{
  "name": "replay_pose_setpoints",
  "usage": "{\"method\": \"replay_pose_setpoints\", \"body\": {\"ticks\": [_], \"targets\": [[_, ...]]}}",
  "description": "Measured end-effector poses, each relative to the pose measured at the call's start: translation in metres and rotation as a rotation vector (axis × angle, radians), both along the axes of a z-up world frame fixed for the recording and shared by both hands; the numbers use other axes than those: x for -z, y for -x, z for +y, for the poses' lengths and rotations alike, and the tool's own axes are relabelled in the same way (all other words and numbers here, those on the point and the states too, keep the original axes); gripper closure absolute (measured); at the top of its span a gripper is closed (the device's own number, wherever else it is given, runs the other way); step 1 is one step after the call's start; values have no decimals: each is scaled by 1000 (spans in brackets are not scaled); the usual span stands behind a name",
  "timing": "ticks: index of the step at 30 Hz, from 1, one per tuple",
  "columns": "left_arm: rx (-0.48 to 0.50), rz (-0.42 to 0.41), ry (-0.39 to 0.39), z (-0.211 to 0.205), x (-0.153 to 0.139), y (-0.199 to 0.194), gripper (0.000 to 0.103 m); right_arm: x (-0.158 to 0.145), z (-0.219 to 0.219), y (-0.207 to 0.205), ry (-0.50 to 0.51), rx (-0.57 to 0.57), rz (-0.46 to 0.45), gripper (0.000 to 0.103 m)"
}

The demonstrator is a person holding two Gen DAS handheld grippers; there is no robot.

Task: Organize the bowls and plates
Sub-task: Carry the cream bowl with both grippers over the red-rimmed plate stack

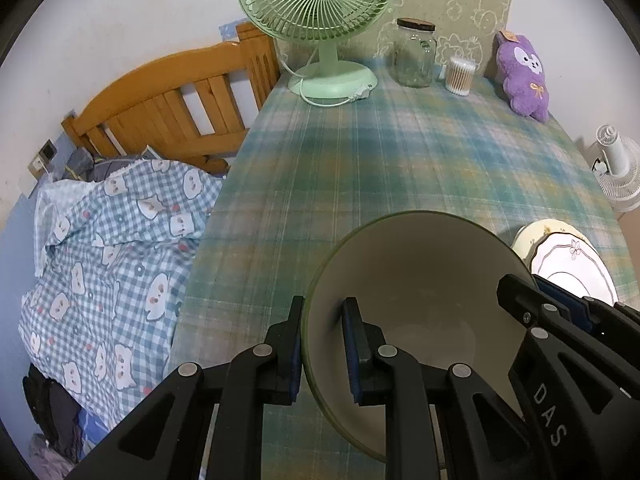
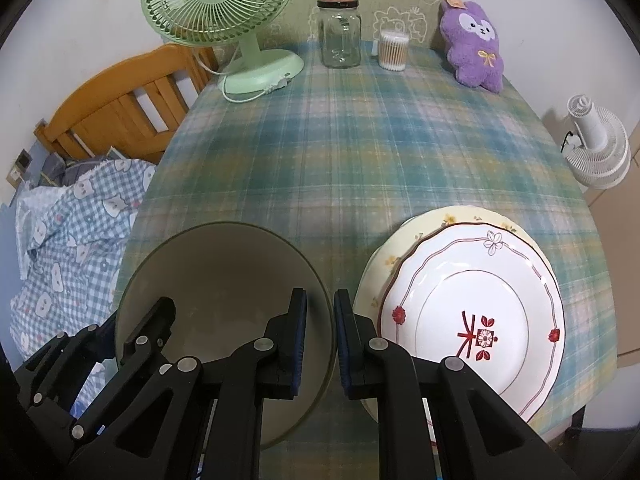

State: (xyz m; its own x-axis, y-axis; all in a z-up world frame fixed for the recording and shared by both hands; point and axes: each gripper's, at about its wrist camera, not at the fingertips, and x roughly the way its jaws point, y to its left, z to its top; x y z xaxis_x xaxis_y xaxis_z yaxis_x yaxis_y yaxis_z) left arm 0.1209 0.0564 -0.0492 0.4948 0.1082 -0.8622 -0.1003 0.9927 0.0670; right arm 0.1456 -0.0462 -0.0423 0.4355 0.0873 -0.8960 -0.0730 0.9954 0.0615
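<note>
A large bowl (image 1: 420,280), cream inside with a green rim, is held from both sides low over the plaid tablecloth; whether it touches the cloth I cannot tell. My left gripper (image 1: 324,320) is shut on its left rim, one finger inside and one outside. My right gripper (image 2: 320,312) is shut on the right rim of the same bowl (image 2: 224,272). Each gripper shows in the other's view: the right gripper (image 1: 528,292) and the left gripper (image 2: 120,328). Just right of the bowl a white plate with red flowers (image 2: 472,304) lies on a cream plate (image 2: 448,214).
At the table's far end stand a green desk fan (image 2: 224,8), a glass jar (image 2: 340,36), a tub of cotton swabs (image 2: 394,50) and a purple plush toy (image 2: 476,44). A bed with checked bedding (image 1: 112,248) lies left of the table; a white fan (image 2: 596,144) stands on the right.
</note>
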Motion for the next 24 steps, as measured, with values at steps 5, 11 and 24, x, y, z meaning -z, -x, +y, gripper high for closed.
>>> {"method": "replay_pose_setpoints", "body": {"ticks": [5,11,24], "targets": [[0,2,15,1,-1,-1,86,1,-1,-1,-6,4,6,85],[27,4,31,-2,-1,1,65,-3,1,1,15,-26,5,85],[82,16,44,7,14,-3,41,18,-2,-5,-4,-5,74,71]]}}
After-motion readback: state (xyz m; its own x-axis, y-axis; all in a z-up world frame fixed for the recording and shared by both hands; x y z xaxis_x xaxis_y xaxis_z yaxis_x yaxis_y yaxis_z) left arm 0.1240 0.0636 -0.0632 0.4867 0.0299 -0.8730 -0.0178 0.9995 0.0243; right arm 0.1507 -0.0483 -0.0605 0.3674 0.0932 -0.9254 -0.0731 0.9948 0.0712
